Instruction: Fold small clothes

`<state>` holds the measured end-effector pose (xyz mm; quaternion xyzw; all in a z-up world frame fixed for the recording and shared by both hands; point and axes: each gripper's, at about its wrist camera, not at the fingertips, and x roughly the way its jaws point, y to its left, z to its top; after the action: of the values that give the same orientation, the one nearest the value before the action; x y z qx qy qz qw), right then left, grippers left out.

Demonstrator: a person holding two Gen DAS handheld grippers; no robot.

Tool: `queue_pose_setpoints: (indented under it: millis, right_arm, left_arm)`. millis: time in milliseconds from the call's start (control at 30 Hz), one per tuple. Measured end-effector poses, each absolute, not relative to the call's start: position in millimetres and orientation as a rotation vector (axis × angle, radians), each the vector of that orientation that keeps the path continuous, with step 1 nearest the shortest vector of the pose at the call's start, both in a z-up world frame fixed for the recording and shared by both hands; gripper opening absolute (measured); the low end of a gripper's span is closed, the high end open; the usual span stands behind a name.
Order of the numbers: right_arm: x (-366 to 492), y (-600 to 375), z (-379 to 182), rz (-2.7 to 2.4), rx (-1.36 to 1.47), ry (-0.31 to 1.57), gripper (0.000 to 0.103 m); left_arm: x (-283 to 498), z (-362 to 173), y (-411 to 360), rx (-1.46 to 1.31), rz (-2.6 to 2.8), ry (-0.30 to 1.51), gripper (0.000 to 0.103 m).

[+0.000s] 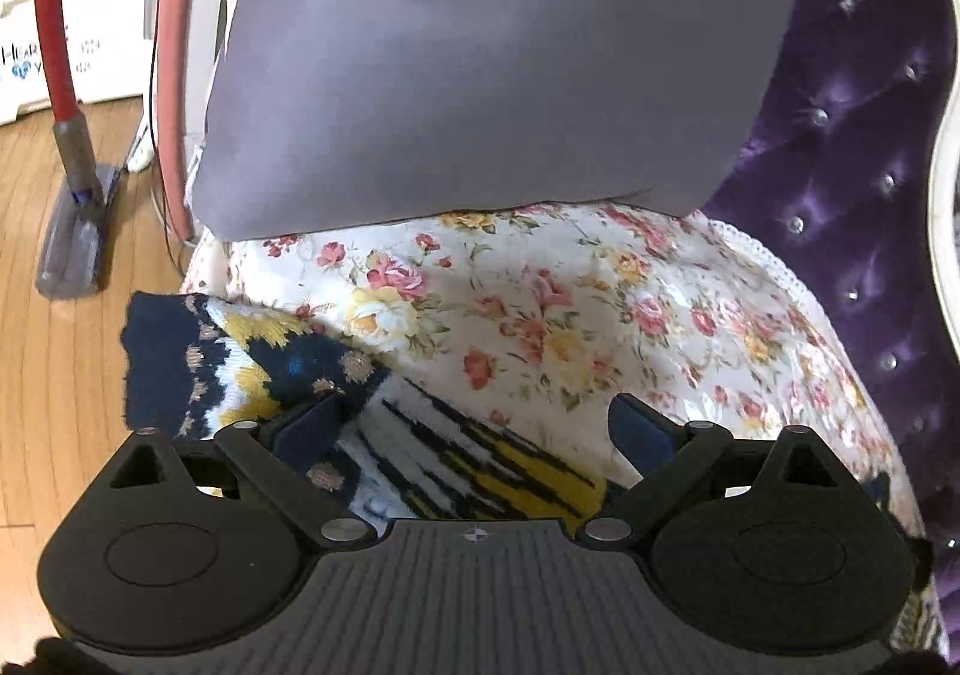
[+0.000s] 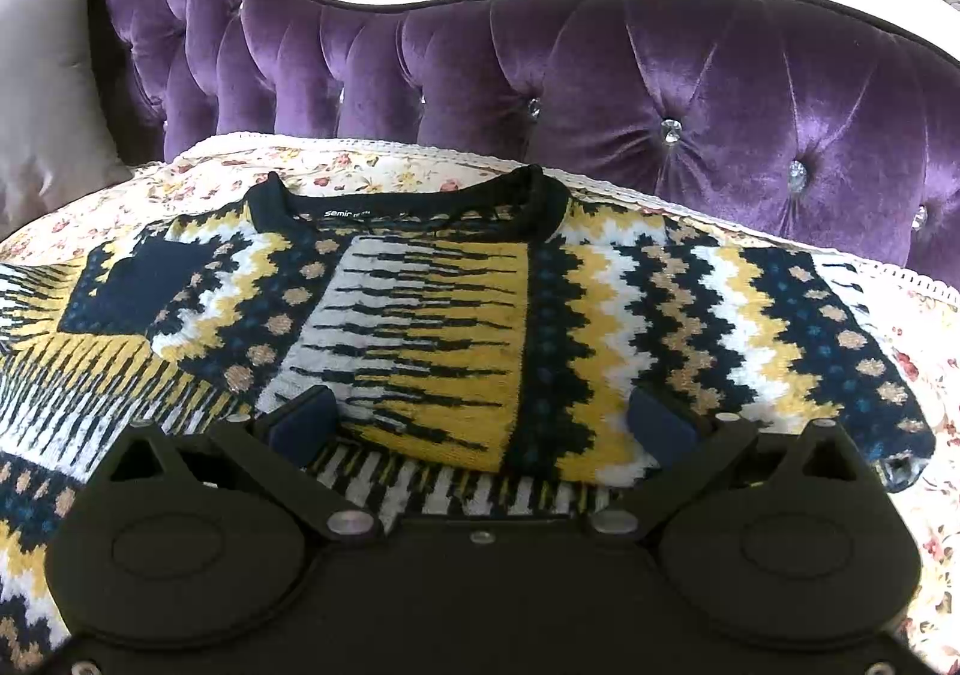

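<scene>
A small knitted sweater (image 2: 456,315) in navy, yellow and white lies spread on a floral seat cover (image 2: 372,168), collar toward the sofa back, its left sleeve folded in across the chest. My right gripper (image 2: 483,420) hovers open just above the sweater's lower front, jaws wide apart with nothing between them. In the left wrist view a sleeve or edge of the same sweater (image 1: 264,363) hangs over the seat's left edge. My left gripper (image 1: 474,423) is open over that cloth, its left finger (image 1: 309,423) close to the fabric.
A grey cushion (image 1: 492,57) leans at the sofa's end. The purple tufted backrest (image 2: 660,93) with a white frame rises behind the seat. Wooden floor (image 1: 54,375) with a red vacuum cleaner (image 1: 57,75) lies left of the sofa.
</scene>
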<state>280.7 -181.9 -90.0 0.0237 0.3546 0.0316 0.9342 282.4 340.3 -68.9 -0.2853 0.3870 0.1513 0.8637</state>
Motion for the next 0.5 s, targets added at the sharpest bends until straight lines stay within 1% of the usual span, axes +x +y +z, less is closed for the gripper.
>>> queue_pose_setpoints:
  millis: [67, 100, 133, 167, 233, 267, 300, 333, 500]
  right_arm:
    - [281, -182, -90, 0.065, 0.049, 0.725, 0.103]
    - [281, -182, -90, 0.065, 0.049, 0.725, 0.103]
    - [281, -182, -90, 0.065, 0.049, 0.725, 0.103]
    - [281, -183, -90, 0.065, 0.049, 0.725, 0.103]
    - [281, -183, -90, 0.065, 0.050, 0.725, 0.103]
    - [280, -183, -90, 0.065, 0.050, 0.725, 0.103]
    - [280, -182, -90, 0.065, 0.050, 0.725, 0.103]
    - [280, -183, -90, 0.065, 0.050, 0.725, 0.103]
    - [281, -182, -90, 0.066, 0.055, 0.724, 0.103]
  left_arm:
    - [285, -70, 342, -0.596, 0.330, 0.789, 0.096]
    - [286, -70, 342, -0.593, 0.344, 0.780, 0.092]
    - [286, -69, 342, -0.590, 0.371, 0.771, 0.075]
    - [287, -67, 341, -0.566, 0.422, 0.769, 0.062]
    - [289, -61, 338, -0.490, 0.467, 0.762, 0.007]
    - [291, -58, 337, -0.486, 0.449, 0.756, 0.003]
    - [290, -55, 337, -0.498, 0.432, 0.736, 0.003]
    - [288, -49, 335, -0.505, 0.422, 0.705, 0.000]
    - [281, 6, 289, -0.372, 0.333, 0.542, 0.000]
